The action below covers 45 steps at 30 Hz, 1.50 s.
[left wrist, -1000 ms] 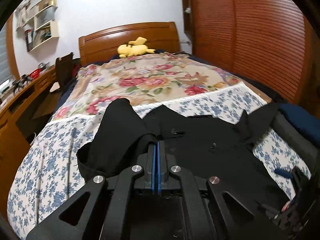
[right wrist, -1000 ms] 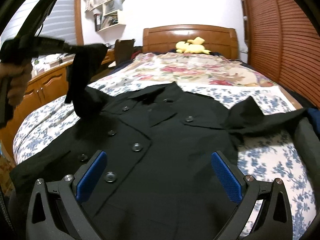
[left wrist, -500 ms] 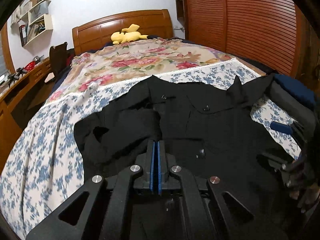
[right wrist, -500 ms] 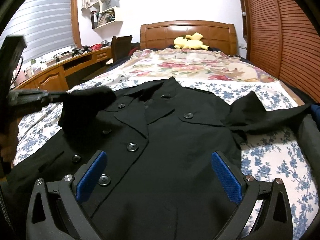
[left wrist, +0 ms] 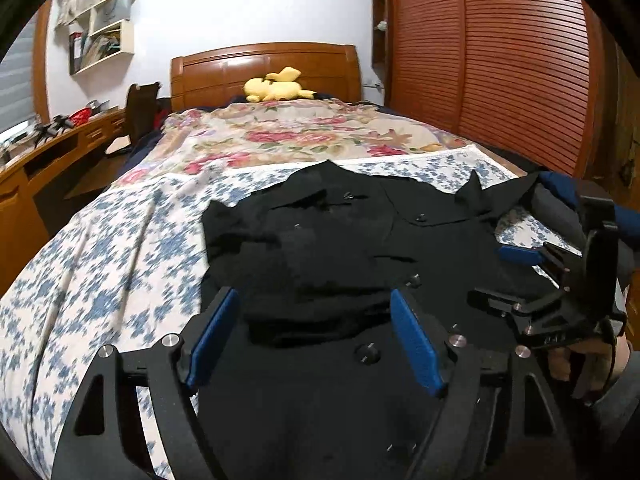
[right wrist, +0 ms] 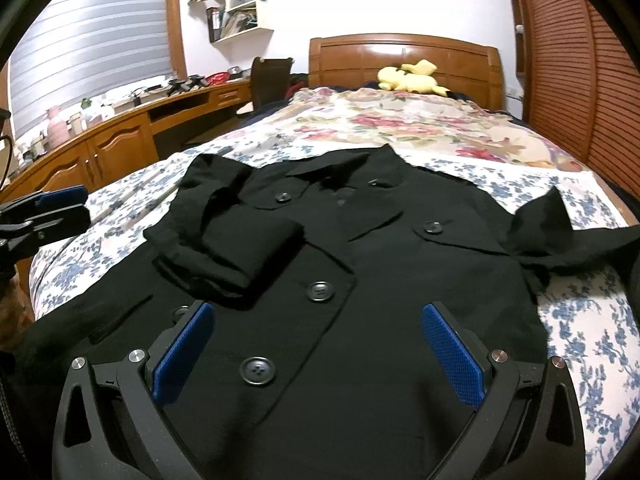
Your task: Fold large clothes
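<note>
A black buttoned coat [right wrist: 360, 280] lies face up on the bed, collar toward the headboard. Its left sleeve [right wrist: 236, 248] is folded in over the chest; it also shows in the left wrist view [left wrist: 312, 276]. The right sleeve [right wrist: 560, 236] still sticks out to the right. My left gripper [left wrist: 316, 332] is open and empty just above the folded sleeve. My right gripper [right wrist: 316, 348] is open and empty over the coat's lower front; it also shows in the left wrist view [left wrist: 516, 276].
The bed [right wrist: 580, 320] has a blue-flowered sheet and a floral blanket [right wrist: 400, 120]. A yellow plush toy [right wrist: 412, 76] lies by the wooden headboard. A wooden desk [right wrist: 120, 136] runs along the left, a slatted wardrobe [left wrist: 500, 72] on the right.
My left gripper carried the left sleeve over the coat's chest, opened and let it go. The right gripper stayed open over the coat's lower front.
</note>
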Available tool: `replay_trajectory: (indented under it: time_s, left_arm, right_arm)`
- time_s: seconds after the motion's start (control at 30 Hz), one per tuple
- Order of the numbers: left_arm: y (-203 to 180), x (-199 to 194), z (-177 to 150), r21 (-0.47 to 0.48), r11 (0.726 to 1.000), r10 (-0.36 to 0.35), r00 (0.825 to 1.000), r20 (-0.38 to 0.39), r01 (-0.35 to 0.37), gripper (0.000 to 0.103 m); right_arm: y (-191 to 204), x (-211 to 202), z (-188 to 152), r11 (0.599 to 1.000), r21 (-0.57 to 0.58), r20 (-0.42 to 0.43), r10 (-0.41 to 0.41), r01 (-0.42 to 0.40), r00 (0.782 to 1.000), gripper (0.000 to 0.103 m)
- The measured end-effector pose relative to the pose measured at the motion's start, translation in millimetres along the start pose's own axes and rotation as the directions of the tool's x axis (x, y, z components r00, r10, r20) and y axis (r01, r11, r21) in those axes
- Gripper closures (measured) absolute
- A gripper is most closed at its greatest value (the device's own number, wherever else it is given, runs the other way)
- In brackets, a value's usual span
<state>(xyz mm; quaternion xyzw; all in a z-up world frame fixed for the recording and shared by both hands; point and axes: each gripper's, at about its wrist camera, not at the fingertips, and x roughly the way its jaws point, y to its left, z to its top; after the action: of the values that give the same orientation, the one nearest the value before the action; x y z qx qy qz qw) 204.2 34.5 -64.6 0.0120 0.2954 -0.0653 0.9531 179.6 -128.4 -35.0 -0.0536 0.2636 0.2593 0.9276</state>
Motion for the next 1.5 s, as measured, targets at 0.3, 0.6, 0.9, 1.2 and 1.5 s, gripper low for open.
replay_trajectory:
  time_s: [0.3,0.6,0.9,1.2,1.5]
  left_arm:
    - [32.4,-24.5,-19.5,-0.042,0.998,0.044,0.999,0.007,-0.043,0.024]
    - [61.0,-40.5,-25.2,-0.092,0.994,0.067,0.997,0.024,-0.064,0.024]
    - [84.1,-52.8,-30.5,-0.121,0.990,0.084,0.995,0.048,-0.078,0.024]
    - [93.1,-57.5,-35.7,-0.134,0.988,0.083,0.995,0.053,-0.076,0.024]
    - [76.8,-51.7,-37.9,-0.113,0.993,0.038,0.999,0.034,-0.034,0.024]
  right_arm:
    - [13.0,7.1,6.0,0.995,-0.058,-0.021,0.085,-0.086,0.996,0.023]
    - [29.3,30.8,23.9,0.980,-0.137,-0.065,0.139,-0.147,0.988,0.033]
    - [49.2,69.3,49.3,0.946,-0.230,-0.147,0.200,-0.230,0.969,0.048]
    - [38.1,123.2,54.5,0.939,-0.303,-0.235,0.093,-0.163,0.968,0.095]
    - [-18.4,49.8,65.2,0.966,-0.216,-0.013,0.140,-0.140,0.990,0.099]
